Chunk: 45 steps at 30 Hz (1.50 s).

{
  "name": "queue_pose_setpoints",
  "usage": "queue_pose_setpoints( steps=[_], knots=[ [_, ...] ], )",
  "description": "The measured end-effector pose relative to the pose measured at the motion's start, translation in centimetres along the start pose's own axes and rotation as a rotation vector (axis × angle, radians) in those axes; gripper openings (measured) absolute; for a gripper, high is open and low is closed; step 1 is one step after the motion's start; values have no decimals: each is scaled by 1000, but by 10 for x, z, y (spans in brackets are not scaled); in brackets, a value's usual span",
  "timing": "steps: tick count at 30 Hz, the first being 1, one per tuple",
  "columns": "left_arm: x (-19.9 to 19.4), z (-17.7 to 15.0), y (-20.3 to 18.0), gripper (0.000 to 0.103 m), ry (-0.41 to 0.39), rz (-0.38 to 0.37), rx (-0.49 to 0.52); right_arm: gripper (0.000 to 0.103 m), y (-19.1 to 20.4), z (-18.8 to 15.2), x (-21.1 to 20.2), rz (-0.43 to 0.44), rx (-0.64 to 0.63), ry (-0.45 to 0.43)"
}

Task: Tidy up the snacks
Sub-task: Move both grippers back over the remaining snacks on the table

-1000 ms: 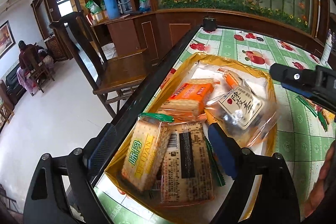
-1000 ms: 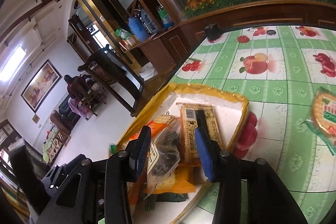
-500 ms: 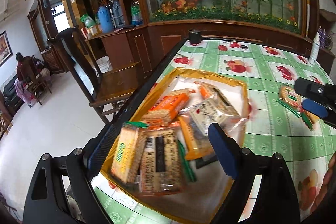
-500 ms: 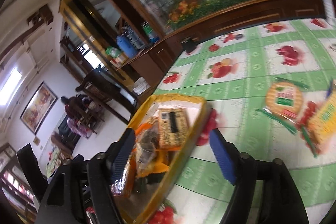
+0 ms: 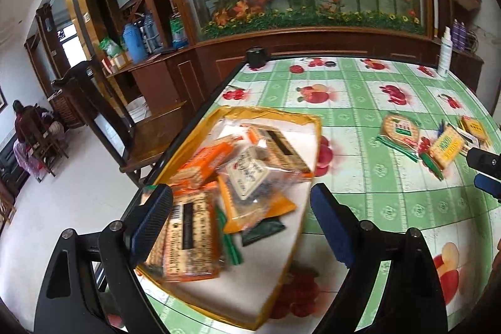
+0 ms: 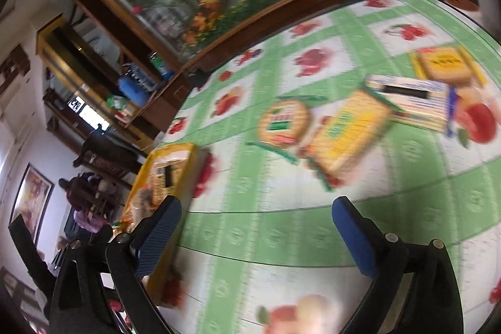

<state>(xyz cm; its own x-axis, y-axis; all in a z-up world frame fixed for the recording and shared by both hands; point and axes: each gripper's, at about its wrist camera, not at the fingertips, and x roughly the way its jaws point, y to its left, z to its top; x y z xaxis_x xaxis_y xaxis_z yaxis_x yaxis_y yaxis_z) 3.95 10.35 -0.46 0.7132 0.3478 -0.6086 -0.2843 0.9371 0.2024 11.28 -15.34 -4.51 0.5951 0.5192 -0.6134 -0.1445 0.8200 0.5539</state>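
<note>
Right wrist view, smeared by motion, looks across the green fruit-print tablecloth [image 6: 250,240] at four loose packets: a round cracker packet [image 6: 283,124], a yellow square cracker packet [image 6: 350,132] touching it, a white striped wafer packet [image 6: 413,102] behind that, and a yellow-and-red packet [image 6: 446,64] farthest back. The right gripper [image 6: 253,227] is empty, its jaws having just been opening, with nothing but cloth between the blue pads; the yellow tray [image 6: 170,152] sits off its left finger. I judge that one delivery to the tray is finished and the step in hand is the reach for the next loose packet. The next move likely calls for lining the wide jaws over the nearest packet, probably the yellow square one, and closing on its edges without dragging the round one that touches it. Only the left wrist view shows the tray's contents: orange cracker packs [image 5: 200,168], a clear bag with a white label [image 5: 250,177] lying on top, a brown barcoded pack [image 5: 184,237] at the near end, all heaped loosely inside the tray rim [image 5: 310,121]. The left gripper [image 5: 241,221] hangs above that heap, spread wide and holding nothing. That view also catches the right gripper's tip at its right edge, near the loose packets, and a white bottle [image 5: 445,52] at the far table edge.
</note>
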Motion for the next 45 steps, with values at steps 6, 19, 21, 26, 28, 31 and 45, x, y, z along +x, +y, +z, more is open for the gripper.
queue_pose_setpoints(
  steps=[6, 19, 21, 26, 28, 31, 45],
  knots=[
    [-3, 0, -20, 90, 10, -35, 28, 100, -33, -3, -17, -10, 32, -19],
    [1, -1, -60, 90, 37, -104, 96, 100, -76, 0, -35, -29, 108, -46],
    [1, 0, -64, 90, 37, -116, 107, 100, -78, 2, -39, -28, 113, -56],
    [2, 9, -71, 90, 34, -158, 98, 102, -76, 12, -61, -18, 112, -100],
    [4, 11, -78, 90, 36, -184, 100, 103, -72, 17, -69, -43, 87, -134],
    [6, 12, -90, 90, 35, -216, 126, 103, -75, 23, -72, -72, 76, -151],
    [11, 8, -146, 90, 86, -390, 222, 103, -103, 27, -82, -110, -5, -207]
  ],
)
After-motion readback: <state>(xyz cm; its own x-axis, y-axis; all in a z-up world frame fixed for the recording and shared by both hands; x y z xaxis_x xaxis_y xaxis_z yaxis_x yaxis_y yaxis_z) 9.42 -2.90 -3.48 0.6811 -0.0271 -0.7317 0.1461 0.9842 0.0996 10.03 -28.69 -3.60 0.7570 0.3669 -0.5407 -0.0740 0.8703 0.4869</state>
